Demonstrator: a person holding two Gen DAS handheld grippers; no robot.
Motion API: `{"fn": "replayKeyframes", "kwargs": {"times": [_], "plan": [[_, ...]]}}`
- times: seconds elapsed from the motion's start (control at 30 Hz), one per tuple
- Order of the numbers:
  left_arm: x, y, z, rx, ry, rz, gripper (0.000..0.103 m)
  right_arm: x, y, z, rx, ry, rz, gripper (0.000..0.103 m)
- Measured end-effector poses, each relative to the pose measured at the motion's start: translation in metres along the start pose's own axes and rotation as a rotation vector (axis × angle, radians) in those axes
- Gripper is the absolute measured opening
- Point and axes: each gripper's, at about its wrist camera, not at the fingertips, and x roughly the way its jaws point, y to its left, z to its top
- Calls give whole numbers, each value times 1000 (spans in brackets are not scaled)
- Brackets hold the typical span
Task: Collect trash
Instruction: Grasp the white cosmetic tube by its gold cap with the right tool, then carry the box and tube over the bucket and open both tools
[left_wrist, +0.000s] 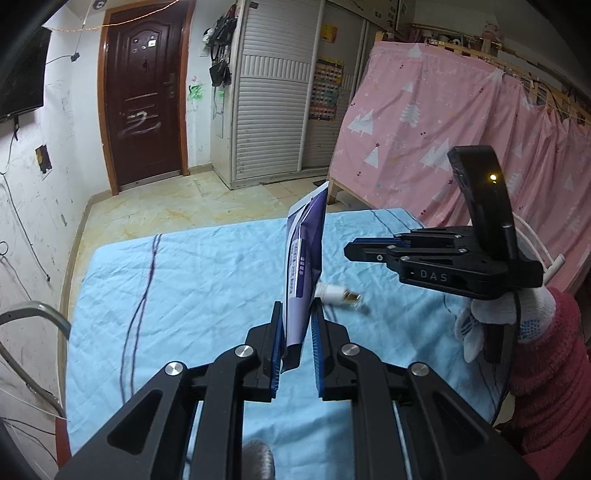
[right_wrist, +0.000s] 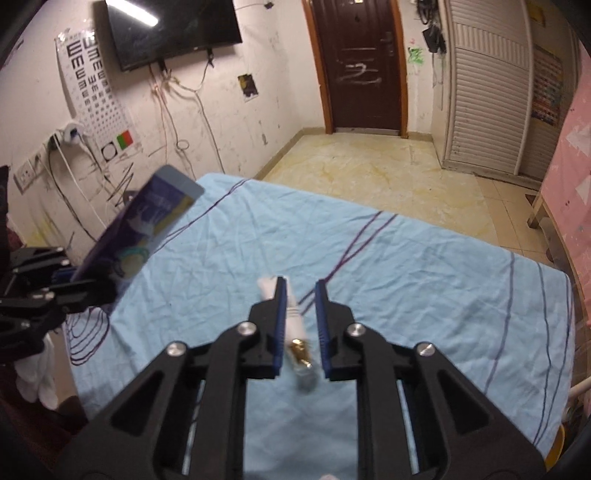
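Observation:
My left gripper (left_wrist: 298, 308) is shut on the lower end of a purple and white packet (left_wrist: 306, 251), which stands upright between its blue pads. The right wrist view shows that packet (right_wrist: 147, 225) slanting up from the left gripper (right_wrist: 70, 275) at the left edge. A small white tube with a gold end (left_wrist: 340, 295) shows blurred on or just above the blue cloth (left_wrist: 184, 277). My right gripper (left_wrist: 349, 252) hovers above it, shut, with nothing between its tips. In the right wrist view the tube (right_wrist: 299, 343) appears below the right gripper (right_wrist: 301, 286).
A gloved hand (left_wrist: 498, 314) in a red sleeve holds the right gripper. A metal frame (left_wrist: 37, 314) stands off the table's left edge. A pink curtain (left_wrist: 443, 129) hangs behind the table on the right. A television (right_wrist: 173, 29) and cables are on the left wall.

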Motion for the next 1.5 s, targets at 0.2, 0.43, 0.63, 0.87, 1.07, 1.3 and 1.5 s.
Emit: {"fn": "replayKeyframes", "kwargs": {"times": [0.2, 0.43, 0.63, 0.87, 1.07, 1.3, 1.5], "plan": [[13, -17, 12, 12, -2, -13, 5, -3, -14, -14, 21, 27, 44, 12], [18, -19, 12, 10, 8, -4, 5, 27, 3, -17, -22, 97, 95, 15], [23, -10, 12, -5, 19, 1, 5, 44, 14, -19, -73, 147, 80, 33], [26, -4, 9, -24, 25, -9, 5, 49, 34, -19, -182, 168, -17, 32], [24, 0, 7, -48, 19, -6, 5, 53, 46, -18, -250, 169, -91, 23], [21, 5, 6, -70, 15, 11, 5, 48, 39, -25, -199, 139, -117, 20], [20, -1, 12, -74, 2, 12, 5, 16, 19, -20, -103, 34, -98, 20]]}}
